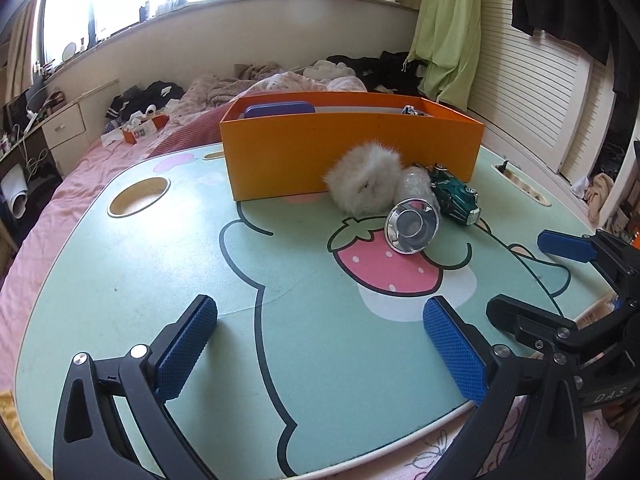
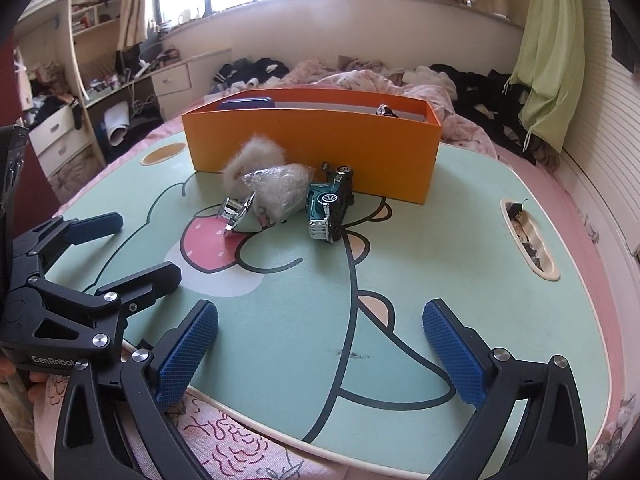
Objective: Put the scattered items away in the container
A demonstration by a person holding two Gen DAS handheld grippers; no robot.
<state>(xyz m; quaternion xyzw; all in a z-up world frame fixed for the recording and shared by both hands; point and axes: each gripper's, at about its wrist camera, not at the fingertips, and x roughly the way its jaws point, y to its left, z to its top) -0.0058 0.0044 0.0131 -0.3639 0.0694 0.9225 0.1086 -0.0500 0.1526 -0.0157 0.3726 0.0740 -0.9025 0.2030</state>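
hovering wide and empty over the near table edge, left gripper (image 1: pixel 320 344) and right gripper (image 2: pixel 320 348) must next reach the fluffy ball (image 1: pixel 362 182), the bagged silver piece (image 1: pixel 412 224) or the toy car (image 2: pixel 330 202) to fill the orange box (image 1: pixel 352 148).

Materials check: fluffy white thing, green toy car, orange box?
Fluffy white thing: fur or faux fur, matte, fine wispy hairs at its outline.
Green toy car: probably painted die-cast metal, glossy with chrome-look grille; could be plastic.
Orange box: likely cardboard, matte, thin flat walls.
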